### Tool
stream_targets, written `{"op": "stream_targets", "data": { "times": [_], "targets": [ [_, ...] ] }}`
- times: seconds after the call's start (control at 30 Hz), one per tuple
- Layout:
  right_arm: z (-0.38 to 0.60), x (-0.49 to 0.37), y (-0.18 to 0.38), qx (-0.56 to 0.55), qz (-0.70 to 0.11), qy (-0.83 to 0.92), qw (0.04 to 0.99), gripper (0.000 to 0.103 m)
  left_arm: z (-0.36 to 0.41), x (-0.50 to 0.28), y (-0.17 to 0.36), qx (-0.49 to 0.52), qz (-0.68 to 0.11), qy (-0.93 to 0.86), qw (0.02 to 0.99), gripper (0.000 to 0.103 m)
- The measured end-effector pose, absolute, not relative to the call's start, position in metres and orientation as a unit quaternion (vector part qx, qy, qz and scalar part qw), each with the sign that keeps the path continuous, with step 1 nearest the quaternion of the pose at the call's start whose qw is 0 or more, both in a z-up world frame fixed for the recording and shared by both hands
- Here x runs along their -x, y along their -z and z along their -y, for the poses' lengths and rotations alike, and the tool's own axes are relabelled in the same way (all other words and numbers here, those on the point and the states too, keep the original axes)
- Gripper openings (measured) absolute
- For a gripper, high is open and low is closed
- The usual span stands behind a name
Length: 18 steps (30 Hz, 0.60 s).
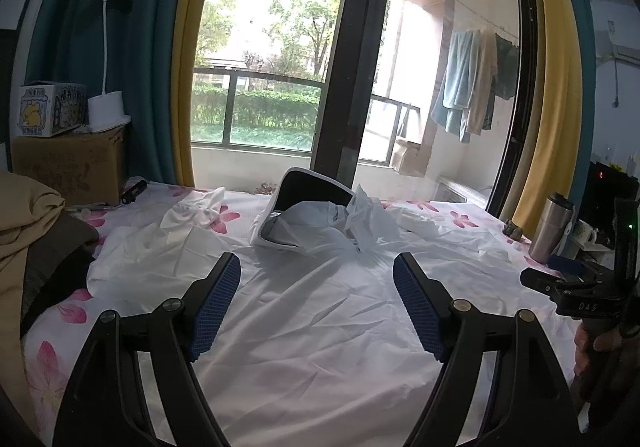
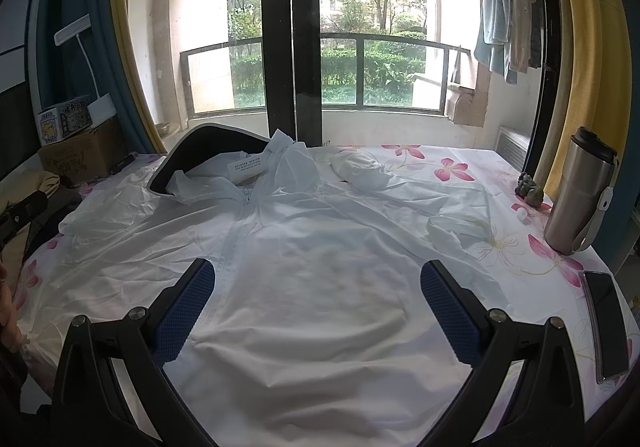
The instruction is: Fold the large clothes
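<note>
A large white zip-up jacket [image 2: 312, 247] lies spread face up on the flowered sheet, its hood with a stiff dark brim [image 2: 200, 151] and a paper tag at the far end. The same jacket [image 1: 312, 311] fills the left wrist view, hood [image 1: 304, 207] at the far side. My left gripper [image 1: 316, 279] hovers open over the jacket's body, nothing between its blue pads. My right gripper [image 2: 318, 287] is open too, above the jacket's lower front beside the zipper. The right gripper's body [image 1: 580, 287] shows at the right edge of the left wrist view, held by a hand.
A steel tumbler [image 2: 580, 195] and a phone [image 2: 608, 323] lie at the right side of the flowered sheet [image 2: 500, 247]. Cardboard boxes [image 1: 72, 163] and a white lamp [image 1: 106, 103] stand far left. Tan and dark fabric [image 1: 28, 223] is piled at the left. A window lies beyond.
</note>
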State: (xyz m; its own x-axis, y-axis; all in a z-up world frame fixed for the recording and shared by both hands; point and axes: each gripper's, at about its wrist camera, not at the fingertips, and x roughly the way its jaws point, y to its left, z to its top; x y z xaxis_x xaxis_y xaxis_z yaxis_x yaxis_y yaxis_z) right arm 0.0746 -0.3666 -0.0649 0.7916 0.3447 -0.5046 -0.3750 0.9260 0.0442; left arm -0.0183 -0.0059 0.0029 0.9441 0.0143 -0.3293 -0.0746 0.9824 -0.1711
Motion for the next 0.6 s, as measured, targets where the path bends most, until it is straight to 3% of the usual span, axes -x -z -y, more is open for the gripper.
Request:
{"op": "stream_targets", "data": {
  "times": [0.6],
  "targets": [
    [0.369,-0.089,0.067,0.028,-0.273,-0.192,0.942,0.102,0.014,-0.006,0.0,0.072,-0.201,-0.003,0.977,0.082]
  ]
}}
